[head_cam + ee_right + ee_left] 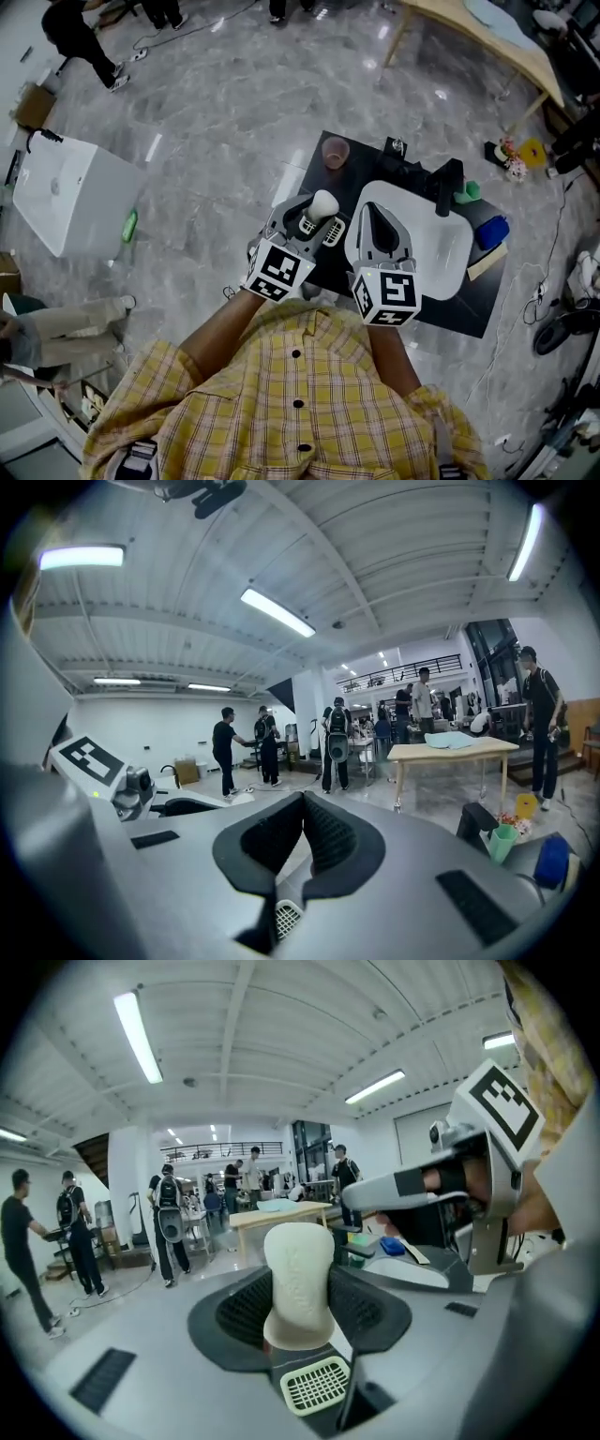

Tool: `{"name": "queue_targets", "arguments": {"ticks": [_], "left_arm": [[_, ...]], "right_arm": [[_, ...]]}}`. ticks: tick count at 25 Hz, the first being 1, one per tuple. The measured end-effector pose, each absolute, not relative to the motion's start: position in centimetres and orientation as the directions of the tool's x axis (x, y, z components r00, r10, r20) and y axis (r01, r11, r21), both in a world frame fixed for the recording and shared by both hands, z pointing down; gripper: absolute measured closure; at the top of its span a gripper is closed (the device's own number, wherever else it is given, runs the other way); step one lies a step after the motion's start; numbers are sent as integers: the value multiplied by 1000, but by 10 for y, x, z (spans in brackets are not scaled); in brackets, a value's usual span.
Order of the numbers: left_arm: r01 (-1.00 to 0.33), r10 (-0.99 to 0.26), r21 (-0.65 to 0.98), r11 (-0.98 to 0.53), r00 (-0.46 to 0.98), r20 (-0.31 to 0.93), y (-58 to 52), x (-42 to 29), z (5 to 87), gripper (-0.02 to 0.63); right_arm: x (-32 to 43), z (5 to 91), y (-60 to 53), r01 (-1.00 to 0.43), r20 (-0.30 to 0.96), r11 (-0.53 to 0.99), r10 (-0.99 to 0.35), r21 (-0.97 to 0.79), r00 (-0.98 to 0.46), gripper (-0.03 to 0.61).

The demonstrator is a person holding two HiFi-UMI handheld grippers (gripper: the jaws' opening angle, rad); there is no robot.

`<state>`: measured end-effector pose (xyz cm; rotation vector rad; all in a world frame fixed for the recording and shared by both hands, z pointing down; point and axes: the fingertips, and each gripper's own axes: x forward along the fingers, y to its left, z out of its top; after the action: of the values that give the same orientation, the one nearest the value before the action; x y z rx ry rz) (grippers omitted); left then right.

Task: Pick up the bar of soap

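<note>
Shirt: yellow plaid, bottom of head view, closest to me.
Left gripper: just left of white basin; I read jaws parted only by the soap's width, clamped on its sides.
Bar of soap: cream, upright betw. left jaws, top end poking past the tips; left of basin, over black table.
Right gripper: over basin's left part; jaws closed tip to tip, nothing betw. them.
Pink cup: on table, beyond basin's far-left corner.
Black tap: at basin's far rim.
Blue obj: just right of basin; can't tell what it is.
Ppl: standing, well away from basin.
</note>
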<state>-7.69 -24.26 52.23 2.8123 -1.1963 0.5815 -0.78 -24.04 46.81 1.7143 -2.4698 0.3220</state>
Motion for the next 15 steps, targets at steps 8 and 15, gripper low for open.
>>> {"name": "queue_targets", "arguments": {"ticks": [8, 15], "left_arm": [[-787, -785, -91, -610, 585, 204, -245, -95, 465, 422], [-860, -864, -91, -502, 494, 99, -235, -109, 432, 422]], "right_arm": [[-22, 463, -243, -925, 205, 367, -902, -98, -380, 557], [-27, 459, -241, -920, 194, 382, -899, -90, -393, 557]]}}
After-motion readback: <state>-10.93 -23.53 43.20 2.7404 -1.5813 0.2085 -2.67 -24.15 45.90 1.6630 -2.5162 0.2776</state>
